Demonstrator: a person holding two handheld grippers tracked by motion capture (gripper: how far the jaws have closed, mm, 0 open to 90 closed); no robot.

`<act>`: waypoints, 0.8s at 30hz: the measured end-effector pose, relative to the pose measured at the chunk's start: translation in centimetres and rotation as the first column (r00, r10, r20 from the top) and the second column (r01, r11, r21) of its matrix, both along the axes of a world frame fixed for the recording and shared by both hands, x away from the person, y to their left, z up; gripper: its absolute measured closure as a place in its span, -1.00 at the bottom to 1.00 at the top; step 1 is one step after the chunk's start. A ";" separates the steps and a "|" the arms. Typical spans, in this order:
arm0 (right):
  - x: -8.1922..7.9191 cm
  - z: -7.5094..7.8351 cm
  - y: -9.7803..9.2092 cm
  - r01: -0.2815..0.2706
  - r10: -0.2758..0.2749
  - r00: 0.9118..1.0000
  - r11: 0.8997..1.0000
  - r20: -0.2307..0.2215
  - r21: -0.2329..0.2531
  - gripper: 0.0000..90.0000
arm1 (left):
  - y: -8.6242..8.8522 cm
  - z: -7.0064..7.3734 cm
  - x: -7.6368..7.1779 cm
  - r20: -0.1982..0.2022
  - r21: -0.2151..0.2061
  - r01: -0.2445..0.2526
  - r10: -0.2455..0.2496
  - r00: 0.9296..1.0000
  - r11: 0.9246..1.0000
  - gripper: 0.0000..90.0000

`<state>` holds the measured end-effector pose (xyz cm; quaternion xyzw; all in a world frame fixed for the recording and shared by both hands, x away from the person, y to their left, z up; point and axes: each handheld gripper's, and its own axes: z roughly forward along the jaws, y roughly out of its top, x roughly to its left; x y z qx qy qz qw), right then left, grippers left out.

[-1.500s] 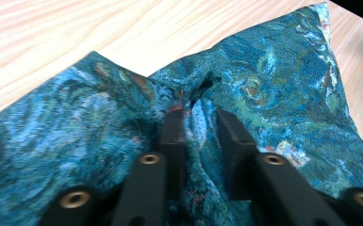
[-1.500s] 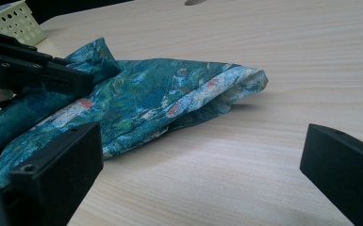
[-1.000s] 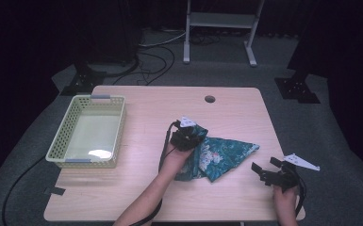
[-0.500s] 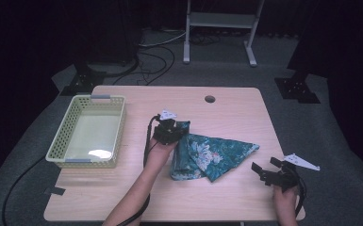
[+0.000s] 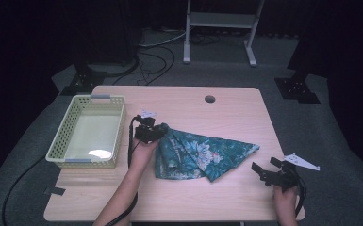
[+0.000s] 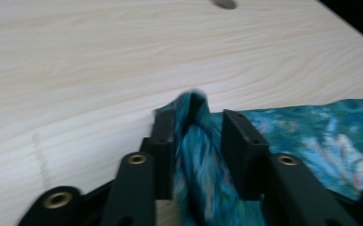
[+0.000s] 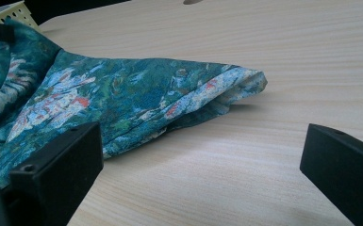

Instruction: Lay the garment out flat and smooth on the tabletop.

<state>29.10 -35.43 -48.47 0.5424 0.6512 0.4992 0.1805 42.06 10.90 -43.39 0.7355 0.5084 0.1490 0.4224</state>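
Soft printed cloth (image 5: 202, 153) (matt) lies on smooth pale wood-grain table (image 5: 179, 101).

Teal cloth (image 5: 200, 153) with a white-and-red floral print, centre of frame — pale green basket (image 5: 61, 147) at left, light wood-grain table (image 5: 235, 110), black grippers.

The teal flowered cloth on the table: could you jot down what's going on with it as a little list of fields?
cloth: teal flowered cloth, folded, lying on the wooden table
left gripper: left gripper shut on a bunched corner of the cloth, at its left end
right gripper: right gripper open, jaws wide, apart from the cloth, near its right tip
basket: pale green basket left of the cloth, nothing in it
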 end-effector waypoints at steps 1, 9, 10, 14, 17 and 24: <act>0.0 0.0 0.0 0.000 0.000 1.000 1.000 0.000 0.000 -1.00 | 0.0 0.0 0.0 0.000 0.000 0.000 0.000 1.000 1.000 0.40; 0.0 0.0 0.0 0.000 0.000 1.000 1.000 -0.001 0.002 -1.00 | 1.8 -1.1 0.2 -0.008 -0.058 -0.066 0.066 0.998 0.996 -0.35; 0.0 0.0 -0.1 -0.001 0.001 1.000 1.000 -0.002 0.003 -1.00 | 1.8 -1.1 0.1 0.007 -0.049 -0.059 0.060 0.998 0.997 -0.39; 0.0 0.0 0.0 -0.002 0.002 1.000 1.000 -0.002 0.002 -1.00 | 1.9 -0.9 -0.6 0.045 -0.046 -0.013 0.015 0.999 0.999 -0.58; 0.0 0.0 0.0 -0.001 0.001 1.000 1.000 -0.004 0.002 -1.00 | 1.9 -0.7 -1.2 0.062 -0.064 0.015 -0.011 0.998 0.998 -0.82; 0.0 0.0 0.0 0.000 0.000 1.000 1.000 -0.004 0.000 -1.00 | 1.8 0.4 -3.6 0.175 -0.134 0.049 -0.025 0.984 0.990 -0.83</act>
